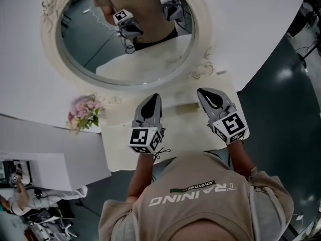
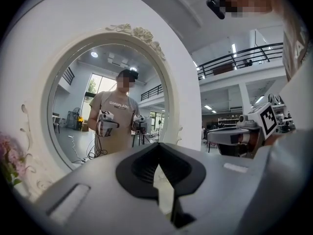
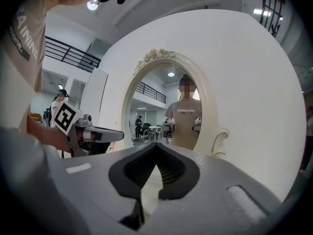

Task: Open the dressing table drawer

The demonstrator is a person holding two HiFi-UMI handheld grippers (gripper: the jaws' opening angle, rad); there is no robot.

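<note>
Fingers together, empty: left gripper point(image 1: 154, 98), right gripper point(image 1: 204, 92); cream tabletop point(image 1: 116, 143), oval mirror point(image 1: 150, 59), dark floor point(image 1: 281, 129).

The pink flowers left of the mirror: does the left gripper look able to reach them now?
Probably yes. The left gripper, jaws shut and empty, is over the tabletop, and only bare tabletop lies between it and the flowers.
</note>
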